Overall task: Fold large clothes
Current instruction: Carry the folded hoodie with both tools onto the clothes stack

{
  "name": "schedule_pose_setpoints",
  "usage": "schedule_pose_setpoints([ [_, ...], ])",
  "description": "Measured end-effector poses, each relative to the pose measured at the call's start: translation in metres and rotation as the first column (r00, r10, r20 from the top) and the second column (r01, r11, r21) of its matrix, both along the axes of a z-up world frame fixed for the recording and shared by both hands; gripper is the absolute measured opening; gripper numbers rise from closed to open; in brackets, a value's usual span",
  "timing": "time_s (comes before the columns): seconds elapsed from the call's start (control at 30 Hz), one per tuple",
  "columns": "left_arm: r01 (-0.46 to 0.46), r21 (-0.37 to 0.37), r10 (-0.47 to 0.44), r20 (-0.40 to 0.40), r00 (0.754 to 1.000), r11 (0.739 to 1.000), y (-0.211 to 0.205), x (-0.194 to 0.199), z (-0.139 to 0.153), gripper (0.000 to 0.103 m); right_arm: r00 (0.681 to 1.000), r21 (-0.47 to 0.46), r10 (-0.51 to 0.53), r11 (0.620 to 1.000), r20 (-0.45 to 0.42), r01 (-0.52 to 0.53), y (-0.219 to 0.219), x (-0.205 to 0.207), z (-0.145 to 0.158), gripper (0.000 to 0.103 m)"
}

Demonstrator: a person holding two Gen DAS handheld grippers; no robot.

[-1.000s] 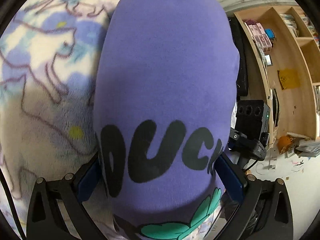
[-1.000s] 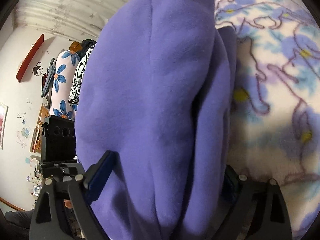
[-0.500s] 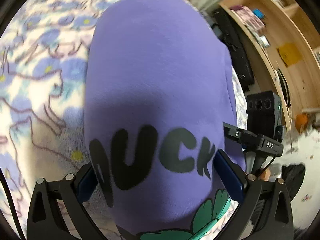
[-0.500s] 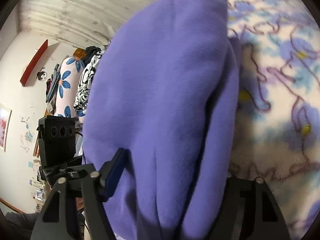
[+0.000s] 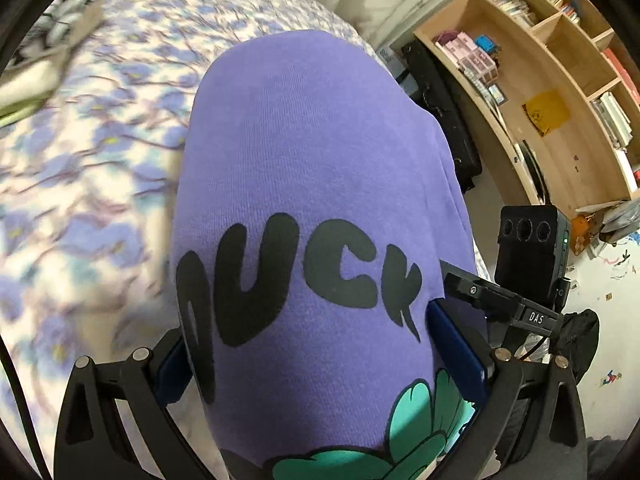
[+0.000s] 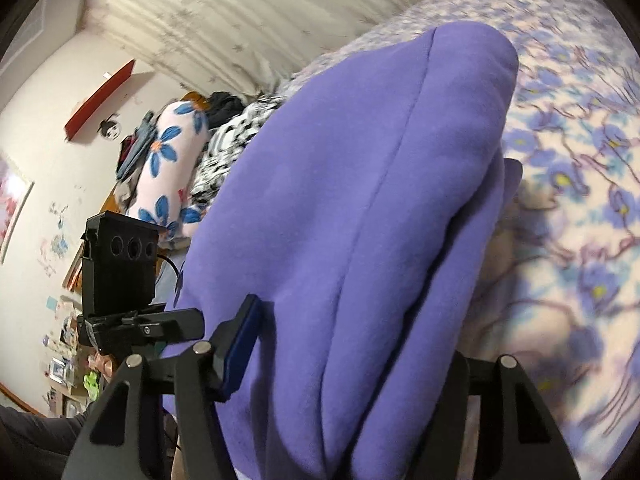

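The soft purple fleece sweatshirt (image 5: pixel 312 184), folded into a thick rounded bundle with black bubble letters and a teal print at its near end, is hanging over the fuzzy flower-patterned blanket (image 5: pixel 92 168), its long axis running from the claws away toward the far side. The left gripper (image 5: pixel 308 344) is clamping the printed near end between its blue pads. The right gripper (image 6: pixel 352 356), jaws just having been closing, is pinching the bundle's plain, seamed folds.

Both grippers, left gripper (image 5: pixel 316 364) and right gripper (image 6: pixel 344 364), are matte black frames with silver screws and blue finger pads (image 5: pixel 456 344).
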State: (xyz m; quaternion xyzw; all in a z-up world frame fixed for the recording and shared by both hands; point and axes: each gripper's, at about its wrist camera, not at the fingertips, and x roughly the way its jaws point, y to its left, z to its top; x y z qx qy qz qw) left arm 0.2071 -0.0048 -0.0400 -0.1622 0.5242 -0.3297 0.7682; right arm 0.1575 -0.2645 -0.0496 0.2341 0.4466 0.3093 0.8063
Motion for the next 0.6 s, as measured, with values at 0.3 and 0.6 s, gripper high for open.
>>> schedule_pose_setpoints([
  [0.3,-0.107,0.002,0.107,0.102,0.989,0.994,0.116,-0.071,0.084,0.103,0.987,0.026,0.097,0.995,0.129,-0.101,0.097,-0.037,0.070,0.061],
  [0.6,-0.183,0.016,0.176,0.194,0.965,0.983,0.205,-0.093,0.144,0.103,0.962,0.032,0.171,0.983,0.212,-0.181,0.183,-0.034,0.115,0.061],
])
